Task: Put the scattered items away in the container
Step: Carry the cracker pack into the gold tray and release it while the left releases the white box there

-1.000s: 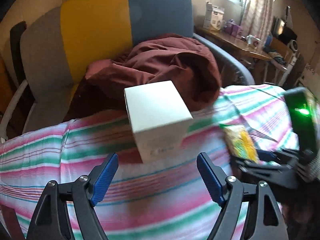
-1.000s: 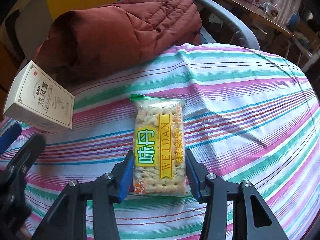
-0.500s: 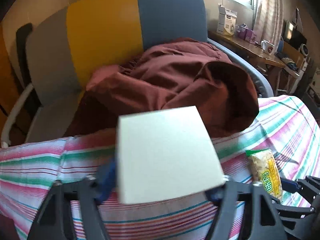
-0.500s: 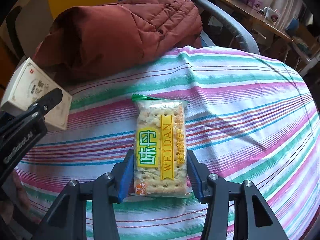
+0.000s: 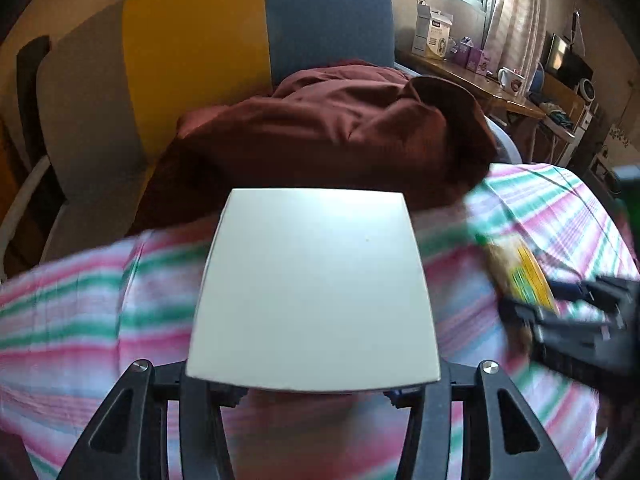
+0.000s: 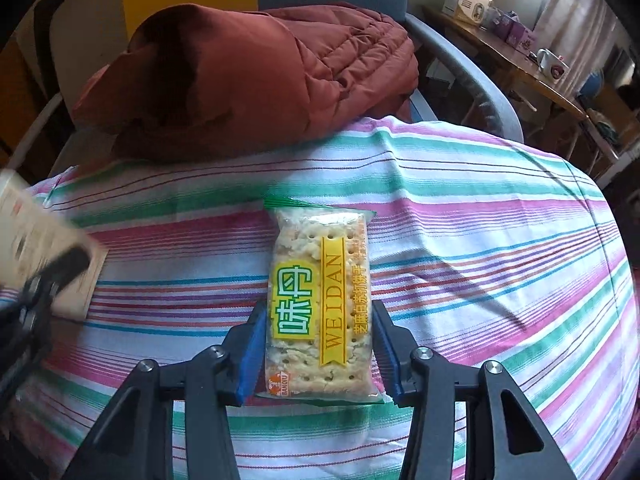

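My left hand-held gripper has the white box between its two fingers; the box fills the middle of the left wrist view and hides the fingertips, but both sit against its sides, so I read it as clamped. In the right wrist view the same box shows blurred at the far left edge with the left fingers around it, above the striped cloth.

My right hand-held gripper is narrowed onto the cracker packet. Both blue pads press its long edges near the near end. The packet lies flat on the cloth, running lengthwise away from the camera.

A dark red jacket is heaped on the chair just beyond the cloth's far edge.

No container in either view.
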Tool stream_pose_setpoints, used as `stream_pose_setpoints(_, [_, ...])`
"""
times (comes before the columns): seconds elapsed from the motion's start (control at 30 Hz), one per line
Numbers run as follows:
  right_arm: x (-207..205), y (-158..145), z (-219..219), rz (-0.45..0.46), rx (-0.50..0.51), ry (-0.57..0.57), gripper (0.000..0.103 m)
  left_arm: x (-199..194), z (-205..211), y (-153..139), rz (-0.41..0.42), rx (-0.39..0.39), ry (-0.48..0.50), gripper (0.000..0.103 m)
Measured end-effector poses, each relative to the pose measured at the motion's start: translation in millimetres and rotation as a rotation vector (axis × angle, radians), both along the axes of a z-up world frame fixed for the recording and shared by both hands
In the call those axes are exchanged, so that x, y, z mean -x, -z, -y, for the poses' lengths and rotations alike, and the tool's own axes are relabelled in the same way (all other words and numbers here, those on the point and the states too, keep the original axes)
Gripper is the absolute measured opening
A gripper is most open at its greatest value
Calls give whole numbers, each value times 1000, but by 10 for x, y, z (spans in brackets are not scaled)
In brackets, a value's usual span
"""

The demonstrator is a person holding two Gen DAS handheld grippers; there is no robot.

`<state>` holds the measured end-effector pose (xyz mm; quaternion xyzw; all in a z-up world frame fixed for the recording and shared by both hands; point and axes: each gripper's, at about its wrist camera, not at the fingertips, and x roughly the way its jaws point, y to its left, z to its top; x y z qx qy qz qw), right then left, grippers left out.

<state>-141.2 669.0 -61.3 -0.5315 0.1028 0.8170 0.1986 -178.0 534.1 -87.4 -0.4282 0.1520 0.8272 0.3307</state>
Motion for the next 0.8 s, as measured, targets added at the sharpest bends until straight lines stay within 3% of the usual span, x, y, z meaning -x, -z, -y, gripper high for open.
stream_pose_setpoints(0.07, [-71,75,-128,-12,11,-29,49,-157,197,-12,-3,0,4,50])
stream_pose_setpoints(0.47, [-159,83,462,-48,29,-160,49,-1047,1383,-59,24,16,-15,50])
stream_pose_setpoints(0.67, [-313,95,743,10,73,-152,49,-1236,1696,-82,48,-4,-31,50])
stream_pose_setpoints(0.73, [-248,215,563,35,91,-141,49,-1306,1788,-72,51,-5,-30,50])
stream_pose_setpoints(0.8, [-338,213,670,58,103,-128,49,-1342,1852,-71,64,-11,-30,50])
